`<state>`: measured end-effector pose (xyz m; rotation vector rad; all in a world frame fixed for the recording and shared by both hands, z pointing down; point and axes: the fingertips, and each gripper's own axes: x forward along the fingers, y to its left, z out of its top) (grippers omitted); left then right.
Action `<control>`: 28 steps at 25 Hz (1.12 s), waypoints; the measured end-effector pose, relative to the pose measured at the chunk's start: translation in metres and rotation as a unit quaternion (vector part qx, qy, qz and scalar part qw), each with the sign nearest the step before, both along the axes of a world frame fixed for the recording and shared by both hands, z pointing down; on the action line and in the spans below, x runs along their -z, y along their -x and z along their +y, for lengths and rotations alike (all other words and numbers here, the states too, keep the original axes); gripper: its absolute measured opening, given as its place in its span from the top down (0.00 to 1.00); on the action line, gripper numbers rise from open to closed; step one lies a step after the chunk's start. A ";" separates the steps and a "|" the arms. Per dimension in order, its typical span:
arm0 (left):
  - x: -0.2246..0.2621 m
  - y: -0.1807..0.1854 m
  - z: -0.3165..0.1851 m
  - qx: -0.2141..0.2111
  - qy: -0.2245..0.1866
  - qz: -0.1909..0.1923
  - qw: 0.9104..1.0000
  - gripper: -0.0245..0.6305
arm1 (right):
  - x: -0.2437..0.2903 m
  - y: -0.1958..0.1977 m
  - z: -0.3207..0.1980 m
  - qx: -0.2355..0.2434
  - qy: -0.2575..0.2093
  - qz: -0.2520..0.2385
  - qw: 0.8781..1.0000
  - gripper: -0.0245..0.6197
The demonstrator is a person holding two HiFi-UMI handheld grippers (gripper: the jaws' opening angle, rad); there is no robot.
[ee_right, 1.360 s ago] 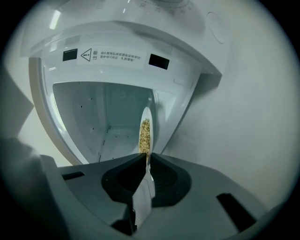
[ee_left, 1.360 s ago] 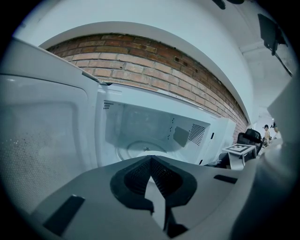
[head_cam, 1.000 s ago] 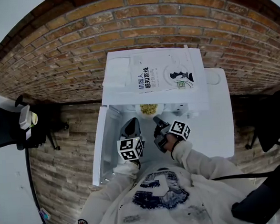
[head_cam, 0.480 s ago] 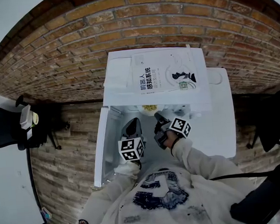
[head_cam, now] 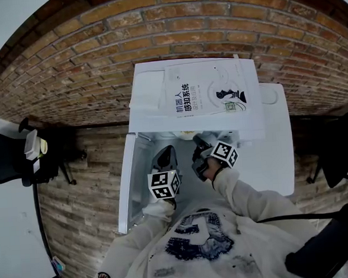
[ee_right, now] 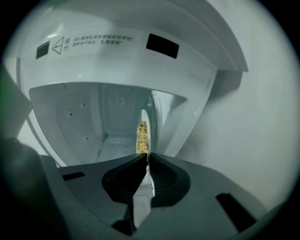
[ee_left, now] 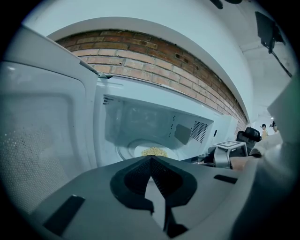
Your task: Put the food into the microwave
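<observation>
A white plate of yellowish food [ee_left: 153, 151] sits low inside the open white microwave [ee_left: 154, 123], over the turntable. In the right gripper view the plate [ee_right: 145, 123] shows edge-on with the food [ee_right: 141, 136] on its left face. My right gripper [ee_right: 146, 158] is shut on the plate's near rim and reaches into the cavity [head_cam: 197, 141]. From above, only a sliver of the plate [head_cam: 185, 132] shows under the microwave's top. My left gripper [head_cam: 166, 151] hangs before the opening with its jaws shut [ee_left: 151, 160] and nothing between them.
The microwave door [head_cam: 128, 181] stands swung open to the left, close beside the left gripper. A printed booklet [head_cam: 210, 95] lies on the microwave's top. A brick wall [head_cam: 85, 58] runs behind. A black office chair [head_cam: 12, 158] stands far left.
The right gripper has pushed forward, and the plate has slid deeper into the microwave until it is almost hidden from above. The left gripper has hardly moved.
</observation>
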<state>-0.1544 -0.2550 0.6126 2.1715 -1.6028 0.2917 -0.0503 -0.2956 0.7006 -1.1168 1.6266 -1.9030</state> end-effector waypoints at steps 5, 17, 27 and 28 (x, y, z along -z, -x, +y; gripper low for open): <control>-0.001 -0.001 0.000 -0.001 0.001 0.000 1.000 0.95 | 0.001 0.001 -0.006 -0.003 -0.004 0.002 1.000 0.92; 0.000 0.001 0.005 0.000 0.002 0.002 1.000 0.95 | 0.001 0.001 -0.004 0.015 -0.007 0.017 1.000 0.86; 0.012 -0.003 0.015 -0.005 -0.011 -0.002 1.000 0.95 | 0.015 -0.014 0.025 0.041 -0.023 0.047 0.998 0.85; 0.014 -0.003 0.016 -0.005 -0.013 -0.004 1.000 0.95 | 0.021 -0.015 0.028 0.047 -0.032 0.052 0.997 0.85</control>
